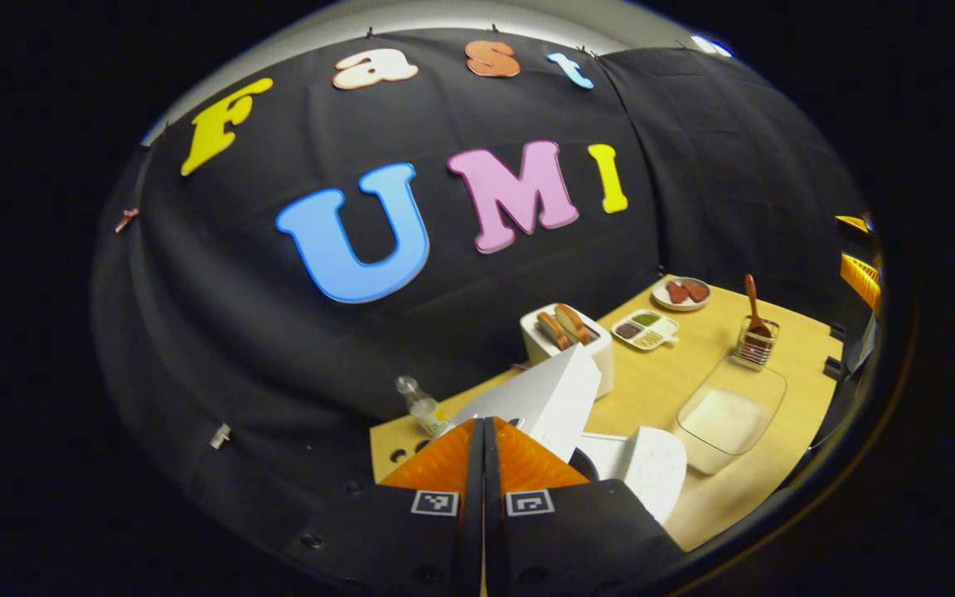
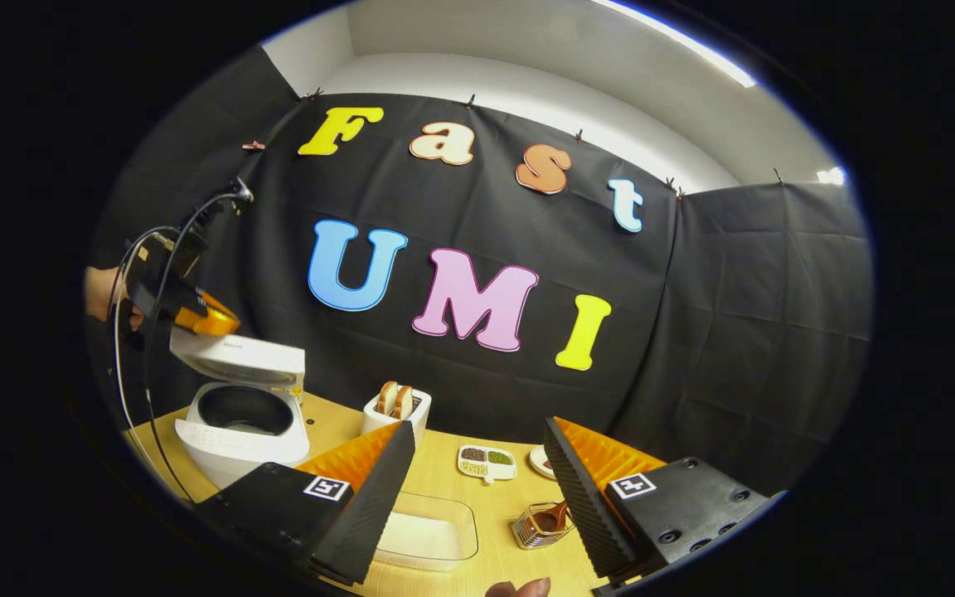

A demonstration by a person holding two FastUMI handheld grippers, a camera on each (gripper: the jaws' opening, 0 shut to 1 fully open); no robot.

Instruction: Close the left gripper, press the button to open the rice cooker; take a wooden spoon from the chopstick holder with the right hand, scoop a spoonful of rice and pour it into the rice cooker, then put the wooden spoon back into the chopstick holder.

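Left gripper view
Left gripper: fingers pressed flat together, holding nothing, up above the rice cooker.
Lid: the white lid stands open.
Around: a toaster with bread, a small bottle, a tray of beans, a plate, a clear dish of rice.
Wooden spoon: stands in the wire chopstick holder, just behind the rice dish.
Writing: none small enough to read.

Right gripper view
Right gripper: fingers wide apart, empty, low over the table.
In front: the rice dish and the chopstick holder with the spoon lie between the fingers.
Far left: a hand holds the left gripper over the open lid.
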